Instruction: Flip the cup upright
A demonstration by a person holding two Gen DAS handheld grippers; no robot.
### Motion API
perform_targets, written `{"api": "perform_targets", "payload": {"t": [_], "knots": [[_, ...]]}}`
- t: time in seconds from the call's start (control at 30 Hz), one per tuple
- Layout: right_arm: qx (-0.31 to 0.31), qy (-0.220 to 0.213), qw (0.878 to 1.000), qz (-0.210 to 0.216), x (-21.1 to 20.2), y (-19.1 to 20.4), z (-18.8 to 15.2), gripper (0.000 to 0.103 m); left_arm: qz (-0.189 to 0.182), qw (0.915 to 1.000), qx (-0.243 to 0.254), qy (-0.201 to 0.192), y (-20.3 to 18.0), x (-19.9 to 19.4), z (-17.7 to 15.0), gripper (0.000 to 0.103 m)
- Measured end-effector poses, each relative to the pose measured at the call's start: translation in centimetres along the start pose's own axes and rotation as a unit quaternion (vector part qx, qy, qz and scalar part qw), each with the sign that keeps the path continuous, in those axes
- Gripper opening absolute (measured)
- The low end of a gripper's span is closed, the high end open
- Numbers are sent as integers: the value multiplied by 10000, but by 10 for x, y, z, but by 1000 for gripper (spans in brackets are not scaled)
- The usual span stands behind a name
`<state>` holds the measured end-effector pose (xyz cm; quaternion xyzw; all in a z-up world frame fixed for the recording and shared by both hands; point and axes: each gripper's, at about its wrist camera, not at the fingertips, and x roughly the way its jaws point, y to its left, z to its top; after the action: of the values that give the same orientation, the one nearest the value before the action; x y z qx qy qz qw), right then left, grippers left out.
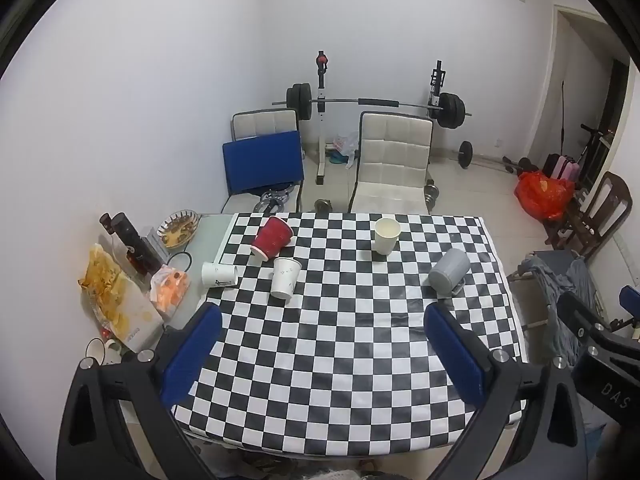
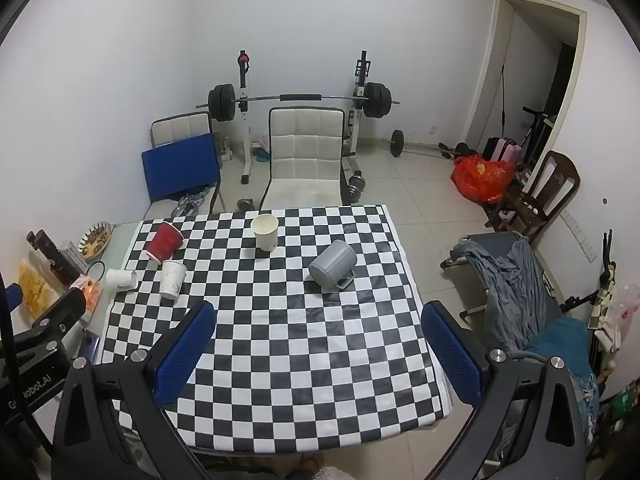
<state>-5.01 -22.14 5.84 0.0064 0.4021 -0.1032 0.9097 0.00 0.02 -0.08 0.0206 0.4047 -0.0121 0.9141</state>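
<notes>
Both grippers are held back over the near edge of the checkered table, spread wide and grasping nothing. Left gripper: blue pads well apart, only bare cloth between them. Right gripper: same condition, pads parted, nothing between them. Neither touches any cup.

Ahead of the right gripper and slightly to its right, nearest of the cups, lies the grey mug. It rests tipped on its side with the base toward the camera and the handle against the cloth. From the left gripper it sits ahead and well to the right.

Ahead and to the left of both grippers stands a white paper cup mouth down. Just beyond it the red cup leans tilted, base uppermost; whether it touches the white cup cannot be told from these views. Further left, at the edge of the cloth, a second white cup lies on its side.

Farthest, straight ahead of the right gripper, a cream paper cup stands upright, mouth open to the ceiling.

Assessment: one cup stands correctly; four do not. No approach to any of them is evident, so the task appears to be at an early stage. The grey mug is the likeliest candidate for the right gripper, being closest, though the pictures do not settle which cup is meant
</notes>
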Motion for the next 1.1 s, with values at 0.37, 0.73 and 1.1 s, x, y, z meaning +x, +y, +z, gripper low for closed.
{"api": "perform_targets", "payload": {"t": [0.37,0.73,1.1], "knots": [[66,-40,9999,81,-1,-1,-1,103,1,10000,-11,-35,-1,0,0,103],[47,-66,10000,44,-1,-2,-1,103,-18,10000,-27,-49,0,0,-1,103],[39,-78,9999,58,-4,-1,-2,103,-26,10000,-40,-72,-6,-4,4,103]]}}
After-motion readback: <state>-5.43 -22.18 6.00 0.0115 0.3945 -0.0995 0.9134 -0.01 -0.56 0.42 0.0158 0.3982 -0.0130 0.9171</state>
